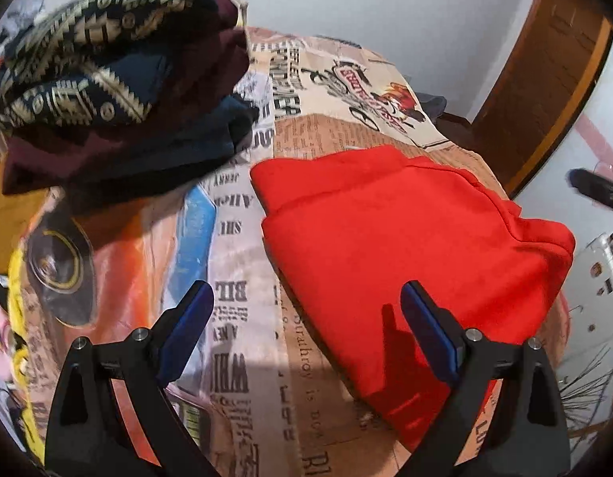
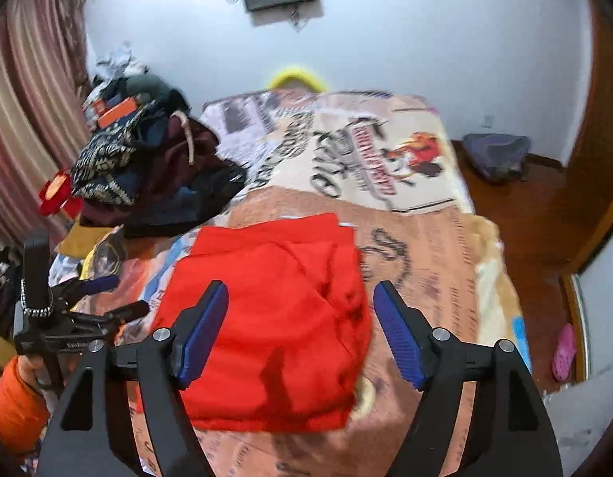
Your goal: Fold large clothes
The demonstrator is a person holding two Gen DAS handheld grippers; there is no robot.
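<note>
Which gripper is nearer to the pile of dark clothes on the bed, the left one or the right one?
Left. The left gripper hangs open just in front of the dark clothes pile; the right gripper is open over the red folded garment, farther from the pile.

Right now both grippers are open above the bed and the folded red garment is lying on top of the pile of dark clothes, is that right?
Not quite. The red garment lies flat on the bed, apart from the pile, which sits further back on the left. The right wrist view shows printed bedding between them. The rest holds: the left gripper and right gripper are both open above the bed.
</note>
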